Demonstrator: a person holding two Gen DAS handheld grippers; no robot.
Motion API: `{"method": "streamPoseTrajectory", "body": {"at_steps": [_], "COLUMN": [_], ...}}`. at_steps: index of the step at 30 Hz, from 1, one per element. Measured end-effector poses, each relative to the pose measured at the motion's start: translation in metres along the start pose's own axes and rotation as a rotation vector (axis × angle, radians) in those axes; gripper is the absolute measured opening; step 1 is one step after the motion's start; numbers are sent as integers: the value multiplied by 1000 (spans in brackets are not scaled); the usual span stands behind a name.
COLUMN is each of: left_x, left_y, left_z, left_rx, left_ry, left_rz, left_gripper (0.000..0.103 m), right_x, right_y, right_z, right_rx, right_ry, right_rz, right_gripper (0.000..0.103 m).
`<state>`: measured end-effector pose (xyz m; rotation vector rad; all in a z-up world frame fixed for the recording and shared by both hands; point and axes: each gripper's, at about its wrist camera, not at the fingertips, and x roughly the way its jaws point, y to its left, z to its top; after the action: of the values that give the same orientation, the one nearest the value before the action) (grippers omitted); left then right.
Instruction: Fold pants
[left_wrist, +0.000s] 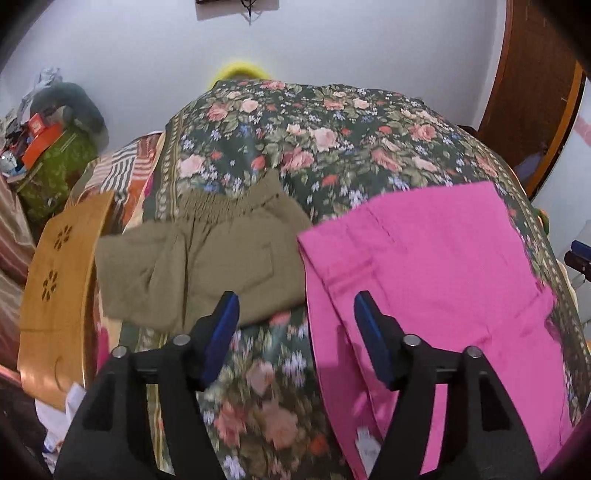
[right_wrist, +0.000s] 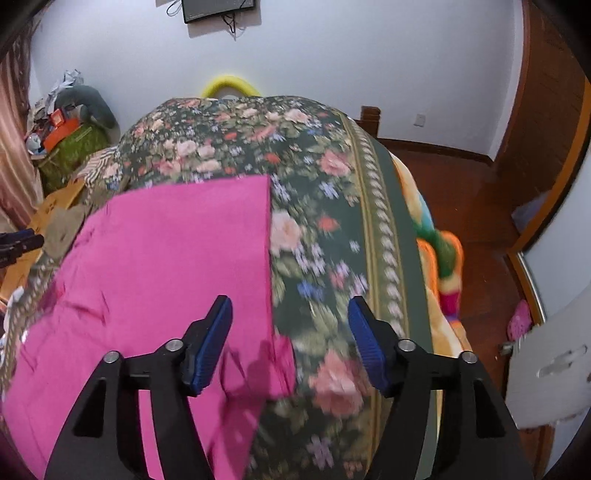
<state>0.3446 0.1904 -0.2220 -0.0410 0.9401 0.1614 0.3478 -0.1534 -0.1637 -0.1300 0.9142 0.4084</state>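
The floral bedspread (left_wrist: 258, 398) is blurring just beneath the left gripper (left_wrist: 297, 314); the pink pants (right_wrist: 166, 258) are running off-frame behind the right gripper (right_wrist: 290, 314).

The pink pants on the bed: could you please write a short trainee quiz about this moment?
1. True or false: the left hand-held gripper is open.
2. What lies left of the pink pants on the floral bedspread? A) a towel B) olive pants C) a pillow
3. Fill in: the right hand-held gripper hangs over the pink pants' ____ edge.

Key: 1 true; 2 B; 3 right.
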Motion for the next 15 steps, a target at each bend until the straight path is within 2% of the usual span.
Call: {"method": "streamPoseTrajectory", "body": {"at_steps": [8, 15], "left_x": [63, 104], "left_y": [-1, 7], "left_z": [22, 27], "left_rx": [1, -57], "left_ry": [66, 122], "left_rz": [-7, -114], "left_gripper": [68, 68], "right_x": [61, 99], "right_y": [5, 13], "right_z": [42, 63], "right_rx": [7, -28], "right_ry": [32, 40], "right_rz": [1, 34], "right_gripper": [67, 67]}}
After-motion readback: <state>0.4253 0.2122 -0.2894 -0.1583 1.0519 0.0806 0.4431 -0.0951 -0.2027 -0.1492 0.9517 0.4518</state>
